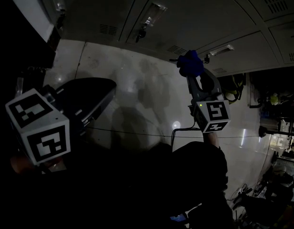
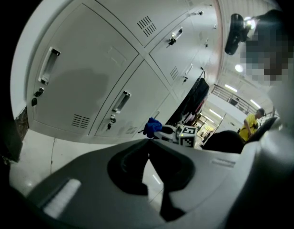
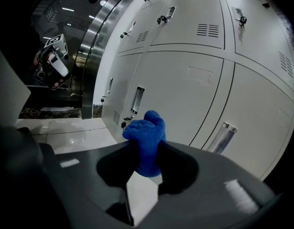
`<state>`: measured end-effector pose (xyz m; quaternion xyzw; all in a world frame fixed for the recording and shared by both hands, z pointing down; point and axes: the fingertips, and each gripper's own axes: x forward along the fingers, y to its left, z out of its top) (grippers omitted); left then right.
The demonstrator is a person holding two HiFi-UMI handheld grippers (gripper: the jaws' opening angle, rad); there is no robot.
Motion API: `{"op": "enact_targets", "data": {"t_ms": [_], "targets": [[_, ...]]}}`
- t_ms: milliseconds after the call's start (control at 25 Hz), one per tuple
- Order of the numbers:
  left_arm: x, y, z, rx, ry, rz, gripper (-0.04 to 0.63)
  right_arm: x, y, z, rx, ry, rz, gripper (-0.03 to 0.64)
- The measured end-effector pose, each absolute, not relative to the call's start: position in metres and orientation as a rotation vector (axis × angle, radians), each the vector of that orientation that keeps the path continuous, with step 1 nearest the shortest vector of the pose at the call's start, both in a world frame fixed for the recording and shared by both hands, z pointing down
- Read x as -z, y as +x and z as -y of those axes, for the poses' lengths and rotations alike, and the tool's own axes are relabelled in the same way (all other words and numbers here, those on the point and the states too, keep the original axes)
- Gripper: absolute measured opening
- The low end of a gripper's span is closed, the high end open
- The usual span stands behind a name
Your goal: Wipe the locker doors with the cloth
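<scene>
The blue cloth (image 3: 146,142) is bunched into a thick wad and pinched between the jaws of the right gripper (image 3: 146,151). The jaws are closed tightly on its lower half, while its rounded top bulges up past their tips. In the head view the cloth (image 1: 190,63) sits at the far end of that gripper (image 1: 189,75), with the marker cube (image 1: 212,116) at the near end. Just beyond the cloth are the pale grey locker doors (image 3: 185,94). It is held in front of a lower door, to the right of that door's upright handle (image 3: 137,99). A second handle (image 3: 225,136) stands off to the right of the jaws. No view shows whether the cloth touches the metal. The left gripper (image 2: 147,141) is well apart from the cloth, low and to the left. Its jaws meet at the tips with nothing between them, and only a sliver of glossy floor (image 2: 151,175) shows through the gap behind them. From that gripper the cloth (image 2: 153,126) appears small, just above and beyond the closed tips, in front of the foot of the lockers. Pale, shiny floor (image 1: 137,94) lies under both grippers.
</scene>
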<state>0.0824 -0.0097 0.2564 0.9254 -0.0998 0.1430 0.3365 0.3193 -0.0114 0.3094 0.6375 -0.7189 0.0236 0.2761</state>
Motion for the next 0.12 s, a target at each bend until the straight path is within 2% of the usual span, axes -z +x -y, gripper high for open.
{"op": "enact_targets", "data": {"t_ms": [120], "targets": [[-0.2561, 0.0823, 0.0097, -0.372, 2.416, 0.26, -0.003, -0.3074, 0.317, 0.0107, -0.061, 1.71, 1.939, 0.111]]}}
